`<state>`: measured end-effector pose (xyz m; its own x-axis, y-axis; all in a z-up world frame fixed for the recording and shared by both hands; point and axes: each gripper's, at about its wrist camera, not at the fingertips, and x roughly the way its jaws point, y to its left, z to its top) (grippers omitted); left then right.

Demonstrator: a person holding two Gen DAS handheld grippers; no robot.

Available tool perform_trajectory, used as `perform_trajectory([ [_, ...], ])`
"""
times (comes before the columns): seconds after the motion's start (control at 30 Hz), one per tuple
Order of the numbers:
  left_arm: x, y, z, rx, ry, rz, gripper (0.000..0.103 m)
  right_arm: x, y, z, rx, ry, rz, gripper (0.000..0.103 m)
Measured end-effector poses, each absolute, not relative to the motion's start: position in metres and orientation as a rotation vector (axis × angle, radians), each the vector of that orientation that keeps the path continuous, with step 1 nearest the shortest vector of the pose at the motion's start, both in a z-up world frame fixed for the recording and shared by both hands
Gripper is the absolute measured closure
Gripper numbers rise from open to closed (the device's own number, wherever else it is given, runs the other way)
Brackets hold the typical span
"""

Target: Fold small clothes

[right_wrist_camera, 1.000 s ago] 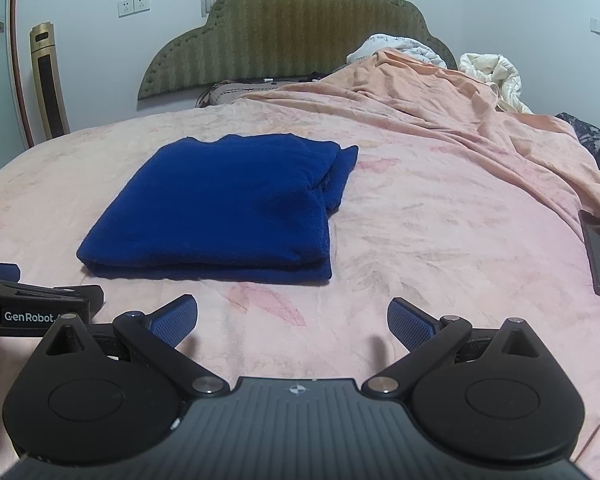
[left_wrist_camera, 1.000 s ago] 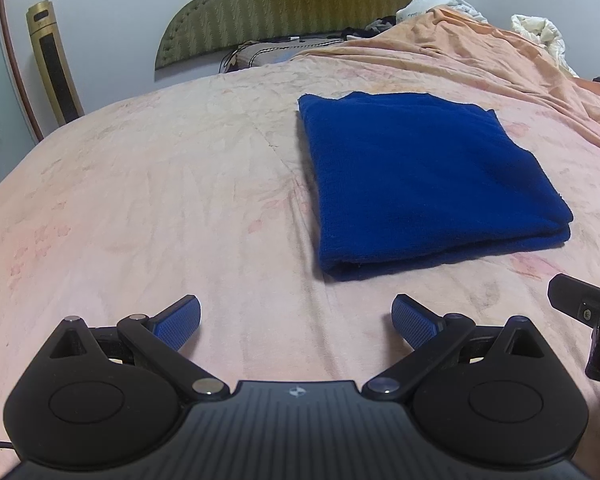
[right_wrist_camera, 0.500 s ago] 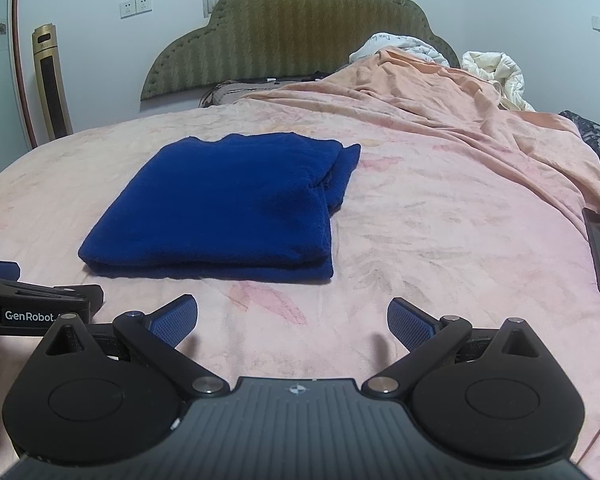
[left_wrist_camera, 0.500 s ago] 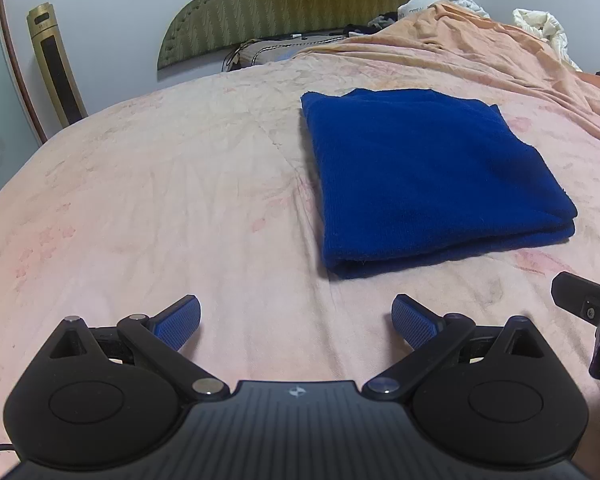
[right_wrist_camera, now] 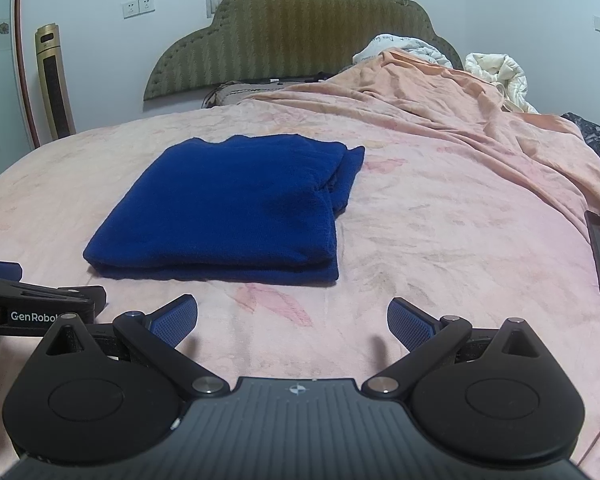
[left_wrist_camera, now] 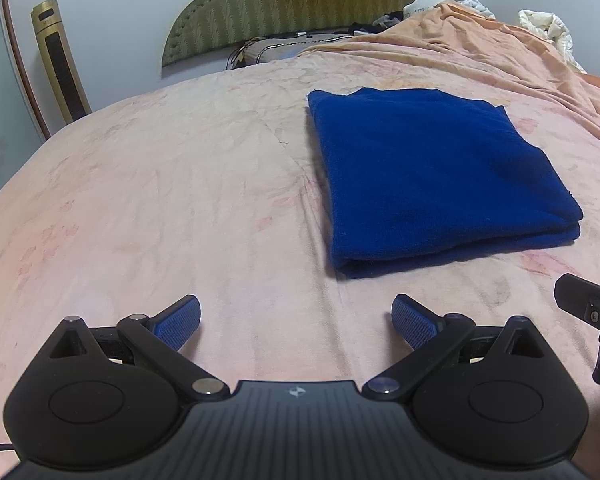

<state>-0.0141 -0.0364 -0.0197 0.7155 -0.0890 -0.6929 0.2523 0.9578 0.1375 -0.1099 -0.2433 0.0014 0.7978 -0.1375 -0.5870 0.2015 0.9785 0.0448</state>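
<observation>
The blue cloth [left_wrist_camera: 432, 176], frame centre on the bed [left_wrist_camera: 160, 200], is judged soft, limp; corners suit gripping. Both hand-held grippers [left_wrist_camera: 296, 320] [right_wrist_camera: 292, 318] are held released.

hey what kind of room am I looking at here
Most likely a bedroom in a home. A wide bed with a pink floral sheet fills the view, backed by a green padded headboard; rumpled bedding is piled beside it, and a folded blue garment lies on the sheet.

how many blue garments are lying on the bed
1: a folded dark blue knit garment lies on the pink bedsheet, ahead of both open grippers; others could hide under the rumpled bedding.
</observation>
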Motion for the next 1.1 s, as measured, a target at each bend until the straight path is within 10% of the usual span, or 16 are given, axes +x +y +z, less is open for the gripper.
perform_trajectory([
  [1.1,-0.013,-0.0295,-0.021,0.204,0.769,-0.179,0.0,-0.1108,-0.2371,0.0025,0.103,0.622,-0.157,0.0],
])
